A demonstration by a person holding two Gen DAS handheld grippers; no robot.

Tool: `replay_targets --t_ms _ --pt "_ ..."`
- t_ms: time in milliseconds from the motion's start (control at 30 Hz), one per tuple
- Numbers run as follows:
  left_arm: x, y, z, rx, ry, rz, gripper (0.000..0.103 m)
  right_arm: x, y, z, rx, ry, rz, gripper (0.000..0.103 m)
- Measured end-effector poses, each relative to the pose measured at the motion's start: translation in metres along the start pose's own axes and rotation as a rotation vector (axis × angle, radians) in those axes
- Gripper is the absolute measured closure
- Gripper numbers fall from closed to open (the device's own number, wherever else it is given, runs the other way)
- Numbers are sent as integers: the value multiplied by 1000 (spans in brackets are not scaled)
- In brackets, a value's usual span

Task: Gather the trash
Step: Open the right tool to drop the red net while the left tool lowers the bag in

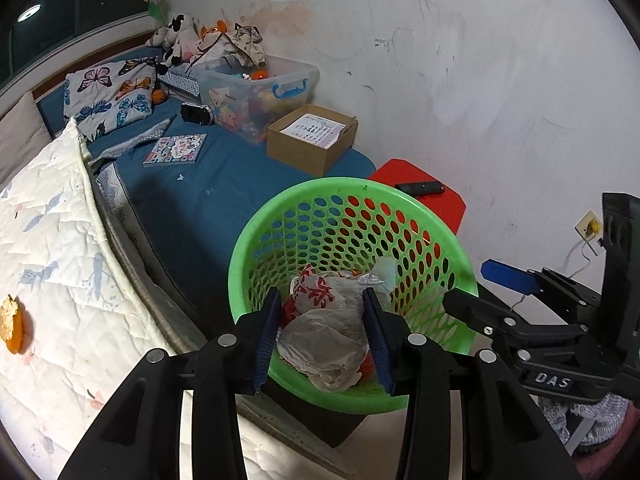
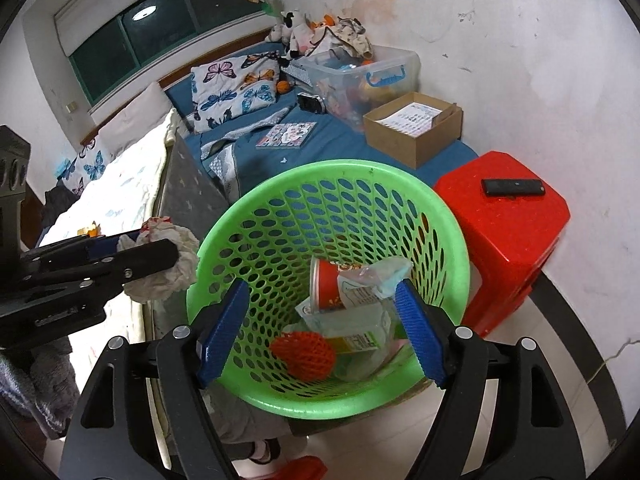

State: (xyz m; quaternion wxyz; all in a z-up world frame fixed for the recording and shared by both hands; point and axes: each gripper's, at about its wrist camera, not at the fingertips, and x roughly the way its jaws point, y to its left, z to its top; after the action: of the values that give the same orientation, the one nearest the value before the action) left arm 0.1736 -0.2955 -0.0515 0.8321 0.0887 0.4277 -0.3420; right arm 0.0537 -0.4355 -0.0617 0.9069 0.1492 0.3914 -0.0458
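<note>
A green perforated basket [image 1: 276,232] [image 2: 440,216] stands on the floor beside the bed. My left gripper [image 1: 322,334] is shut on a crumpled white plastic bag with red print [image 1: 328,328], held over the basket's near rim; from the right wrist view the bag [image 2: 168,264] hangs just left of the rim. My right gripper [image 2: 320,324] is open and empty above the basket, also seen in the left wrist view [image 1: 476,284]. Inside lie a red cup [image 2: 326,280], a red foam net [image 2: 304,354] and clear wrappers [image 2: 360,320]. An orange peel [image 1: 14,326] lies on the white quilt.
A red stool [image 2: 508,232] with a black remote [image 2: 512,187] stands right of the basket against the wall. On the blue bed sit a cardboard box [image 1: 312,140], a clear toy bin [image 1: 256,92], a book [image 1: 176,150] and a butterfly pillow [image 1: 110,94].
</note>
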Motion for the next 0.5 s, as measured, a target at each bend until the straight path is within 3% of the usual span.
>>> replay_targets --t_ms 267,500 --pt "6 0 -2 -12 4 -9 61 -6 -8 -6 22 -1 -6 27" --pt "4 -1 -1 -8 -10 -16 54 -9 -9 -11 33 1 -6 27"
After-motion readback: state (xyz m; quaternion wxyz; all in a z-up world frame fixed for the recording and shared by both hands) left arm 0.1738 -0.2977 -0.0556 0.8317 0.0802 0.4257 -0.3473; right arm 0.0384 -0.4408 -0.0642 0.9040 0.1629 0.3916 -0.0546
